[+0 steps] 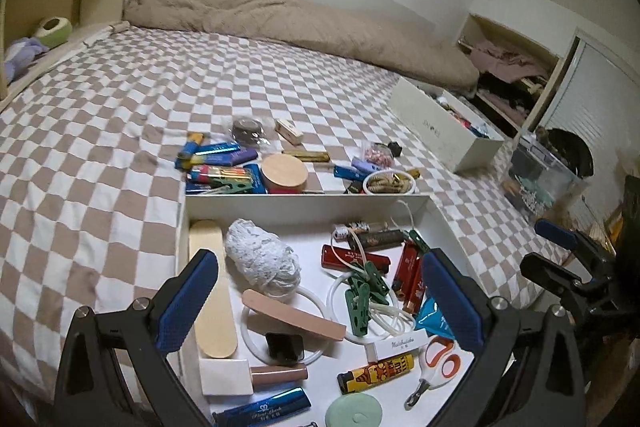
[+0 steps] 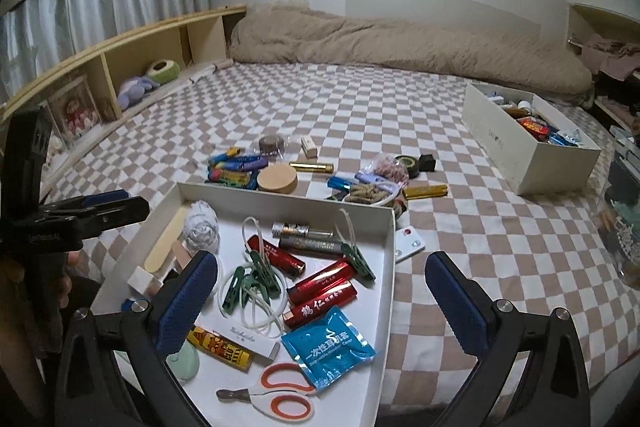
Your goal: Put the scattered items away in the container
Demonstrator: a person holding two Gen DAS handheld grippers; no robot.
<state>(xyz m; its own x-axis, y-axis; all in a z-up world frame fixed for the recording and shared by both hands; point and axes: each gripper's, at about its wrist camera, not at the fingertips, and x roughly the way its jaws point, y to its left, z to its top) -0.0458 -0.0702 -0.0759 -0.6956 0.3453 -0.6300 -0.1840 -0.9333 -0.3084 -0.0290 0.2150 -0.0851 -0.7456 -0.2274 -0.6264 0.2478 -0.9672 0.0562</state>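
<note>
Readable print first: "Disposable" in small type under large Chinese characters on the blue foil sachet; gold Chinese characters on the red lighters; a cursive word, too small to make out, on the slim white box; bold lettering, not legible, on the yellow lighter; script on the blue metallic lighter, unreadable; faint grey lettering on the side of the far white box.

Shallow white cardboard tray on the checkered bed sheet, directly under both pairs of tongs. Left tongs spread wide over the tray's middle, nothing between the blue ribbed pads, green plastic clothespins and white rings below the gap. Right tongs likewise fully spread and empty, left pad above the tray's contents, right pad out over the bare sheet beyond the tray's right wall.

Inside the tray: ball of white string, flat wooden stick, pink nail file, orange-handled white clippers, pale green disc.

Still scattered on the sheet just beyond the tray's far wall: round wooden lid, cluster of blue and coloured lighters, gold tubes, coil of beige rope, black cube. Small white card with red dots touching the tray's right side.

Fluffy beige quilt rolled along the wall.
</note>
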